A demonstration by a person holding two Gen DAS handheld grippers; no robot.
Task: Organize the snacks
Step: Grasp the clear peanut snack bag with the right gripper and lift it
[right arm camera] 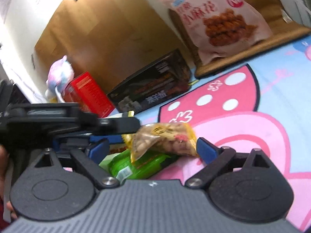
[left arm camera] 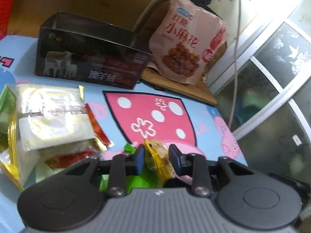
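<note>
Clamped between the blue pads of the left gripper (left arm camera: 156, 160) is a small yellow plastic peanut packet (left arm camera: 158, 159) — near edge of the cartoon mat. Right gripper (right arm camera: 152, 148) jaws stand released around it. Slippage is likely — only the crinkled end is pinched.

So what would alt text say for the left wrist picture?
The left gripper pinches a small yellow snack packet above a cartoon-printed mat. Ahead stand an open dark box and a pink snack bag; a pile of wrapped snacks lies left.
</note>
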